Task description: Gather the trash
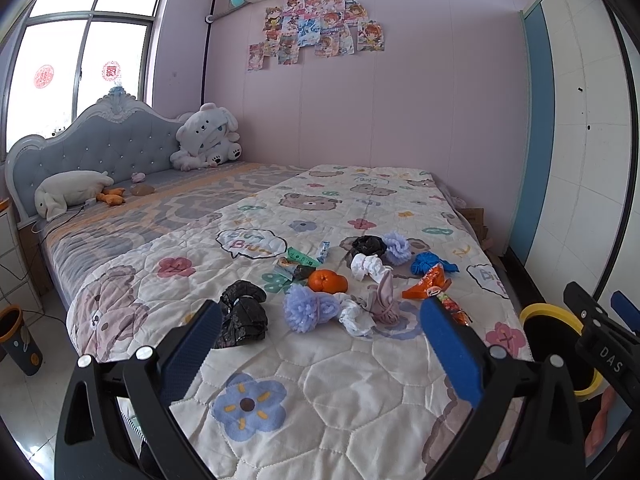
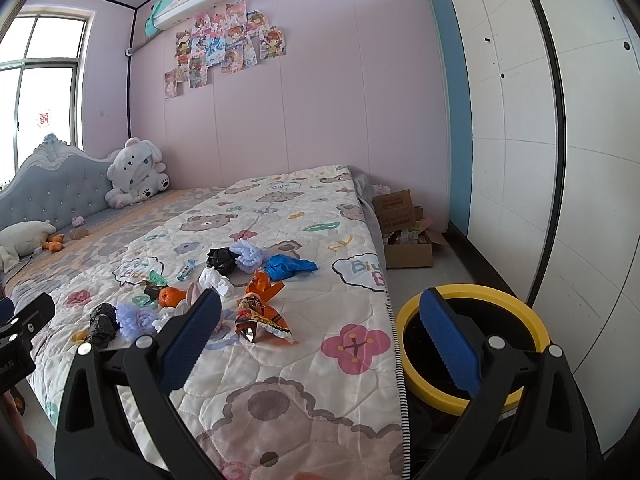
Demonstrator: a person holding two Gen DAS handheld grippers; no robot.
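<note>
1. Left gripper (image 1: 320,336): jaws spread wide, nothing between them, hovering over the near end of the bed (image 1: 340,392).
2. Right gripper (image 2: 320,336): also spread and empty, straddling the bed's right edge.
3. Trash pile sits mid-quilt, ahead of both grippers. Nearest the left one: crumpled black bag (image 1: 242,314), just beside its left finger. The orange snack wrapper (image 2: 260,316) is nearest the right one, long axis running near-to-far.
4. Also in the pile: tangerine (image 1: 327,281), white tissue wads (image 1: 370,266), blue bag (image 1: 432,262), plus purple fluffy items and socks, probably not trash.
5. Bin: yellow-rimmed bin (image 2: 472,292) on the floor right of the bed, directly under the right gripper. Contents not visible; the inside is dark.
6. Judgement: right takes the wrapper, short carry right to the bin.
</note>
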